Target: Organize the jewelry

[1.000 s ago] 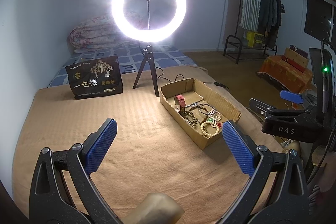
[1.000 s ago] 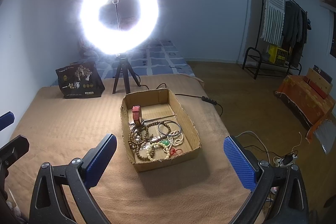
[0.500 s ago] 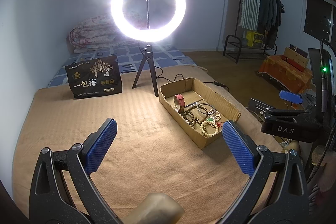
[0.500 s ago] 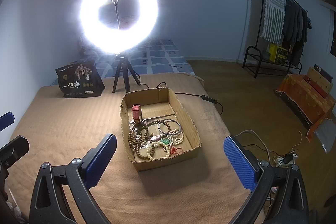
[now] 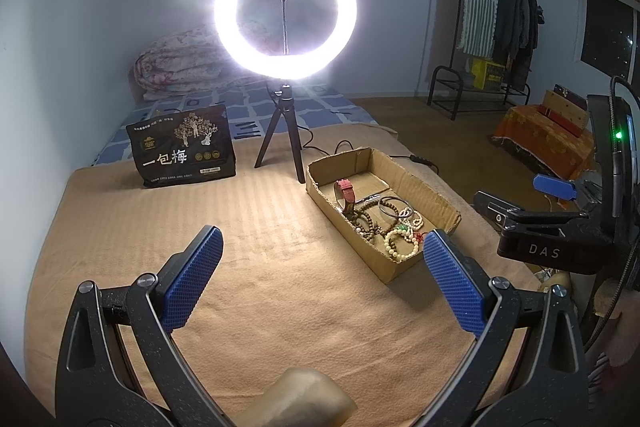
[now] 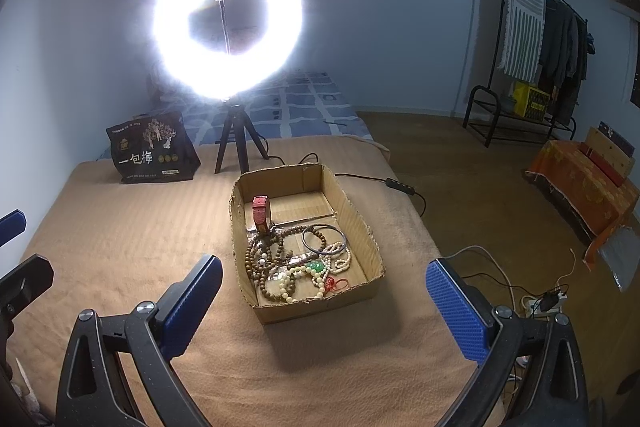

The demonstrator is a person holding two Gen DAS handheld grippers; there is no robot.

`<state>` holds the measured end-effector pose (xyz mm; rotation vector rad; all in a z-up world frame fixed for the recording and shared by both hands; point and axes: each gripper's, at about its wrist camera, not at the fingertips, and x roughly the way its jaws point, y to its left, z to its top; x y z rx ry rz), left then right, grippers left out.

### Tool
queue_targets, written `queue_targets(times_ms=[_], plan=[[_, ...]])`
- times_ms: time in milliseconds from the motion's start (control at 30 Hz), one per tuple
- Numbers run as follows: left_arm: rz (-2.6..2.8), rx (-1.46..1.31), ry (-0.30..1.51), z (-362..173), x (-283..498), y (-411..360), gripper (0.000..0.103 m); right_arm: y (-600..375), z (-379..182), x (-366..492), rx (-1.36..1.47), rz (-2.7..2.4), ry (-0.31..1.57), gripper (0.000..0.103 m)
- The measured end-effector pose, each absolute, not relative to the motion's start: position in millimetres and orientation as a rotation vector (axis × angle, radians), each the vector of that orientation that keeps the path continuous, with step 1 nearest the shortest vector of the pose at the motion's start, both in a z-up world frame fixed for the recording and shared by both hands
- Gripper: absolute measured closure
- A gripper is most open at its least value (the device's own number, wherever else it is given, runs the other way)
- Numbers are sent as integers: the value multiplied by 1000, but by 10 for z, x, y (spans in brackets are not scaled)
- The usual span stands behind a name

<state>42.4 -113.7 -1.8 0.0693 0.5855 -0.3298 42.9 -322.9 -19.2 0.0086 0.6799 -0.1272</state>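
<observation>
Tan blanket [image 6: 120, 227] covers the bed, with a lit ring light [image 6: 228, 27] on the far side. Ahead of the right gripper [image 6: 320, 291], between its wide, empty fingers, sits the cardboard box [image 6: 360, 227] of jewelry [image 6: 296, 259] (beads, bangle, red watch). The left gripper [image 5: 320, 267] is spread wide too, with the box just beyond its right finger.

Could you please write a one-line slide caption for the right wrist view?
Open right gripper poised above a cardboard box of tangled bracelets on a tan blanket.
</observation>
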Motion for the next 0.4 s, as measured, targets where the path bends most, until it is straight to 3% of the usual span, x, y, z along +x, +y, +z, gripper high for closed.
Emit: queue_targets(times_ms=[400], plan=[[-310,91,547,-32,371,-1123,1,-3218,-205,440,7,-128,684,0]])
